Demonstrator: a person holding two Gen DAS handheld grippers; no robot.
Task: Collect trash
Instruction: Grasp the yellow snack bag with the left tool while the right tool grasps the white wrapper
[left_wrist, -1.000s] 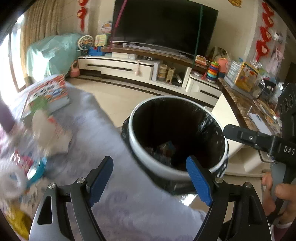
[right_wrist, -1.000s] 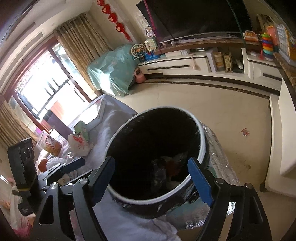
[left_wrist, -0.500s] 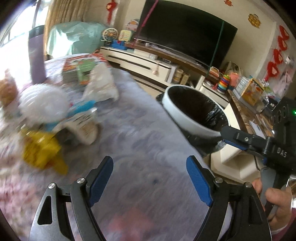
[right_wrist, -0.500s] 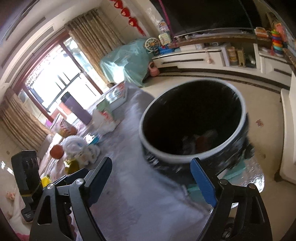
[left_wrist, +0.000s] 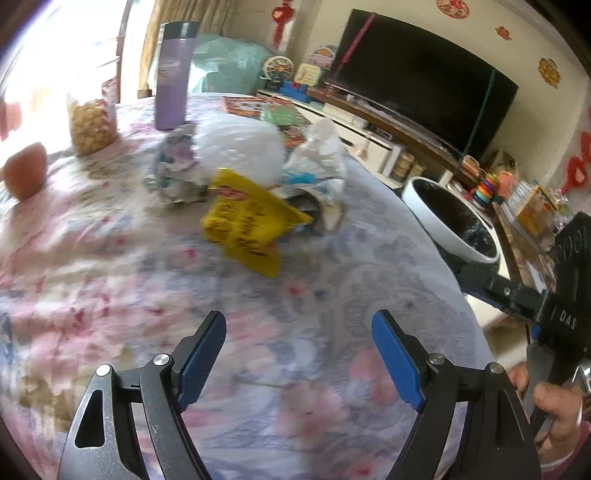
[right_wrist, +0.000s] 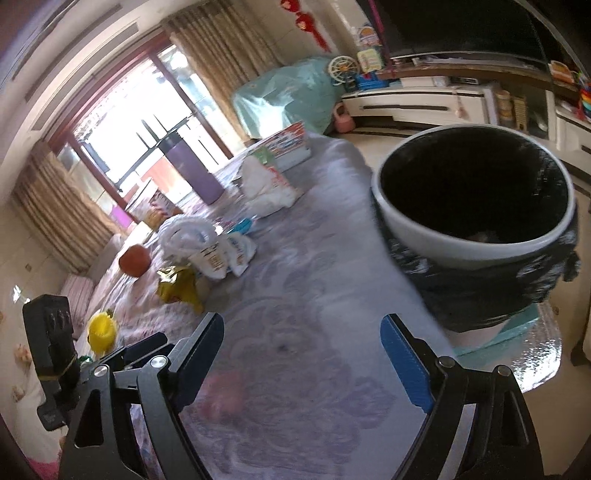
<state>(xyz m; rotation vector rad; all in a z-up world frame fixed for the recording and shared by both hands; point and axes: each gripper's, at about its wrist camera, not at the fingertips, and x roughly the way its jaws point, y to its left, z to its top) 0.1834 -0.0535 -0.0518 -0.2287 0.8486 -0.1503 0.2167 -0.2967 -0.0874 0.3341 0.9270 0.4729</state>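
Observation:
A pile of trash lies on the floral tablecloth (left_wrist: 110, 277): a yellow snack wrapper (left_wrist: 247, 225), a white crumpled bag (left_wrist: 236, 151), crumpled paper (left_wrist: 177, 173) and a white tissue wad (left_wrist: 321, 155). The white bin with a black liner (right_wrist: 476, 206) stands at the table's right edge, also in the left wrist view (left_wrist: 450, 221). My left gripper (left_wrist: 299, 354) is open and empty above the cloth, short of the pile. My right gripper (right_wrist: 303, 350) is open and empty between the pile (right_wrist: 207, 251) and the bin.
A purple flask (left_wrist: 173, 74), a jar of snacks (left_wrist: 92, 118), an orange fruit (left_wrist: 26, 170) and a book (left_wrist: 266, 109) stand behind the trash. A yellow cup (right_wrist: 101, 328) sits at the left. A TV and cabinet line the far wall.
Both grippers swung left, away from above the bin and toward the trash pile. The bin now sits at the right in both views. Both stayed open and empty.

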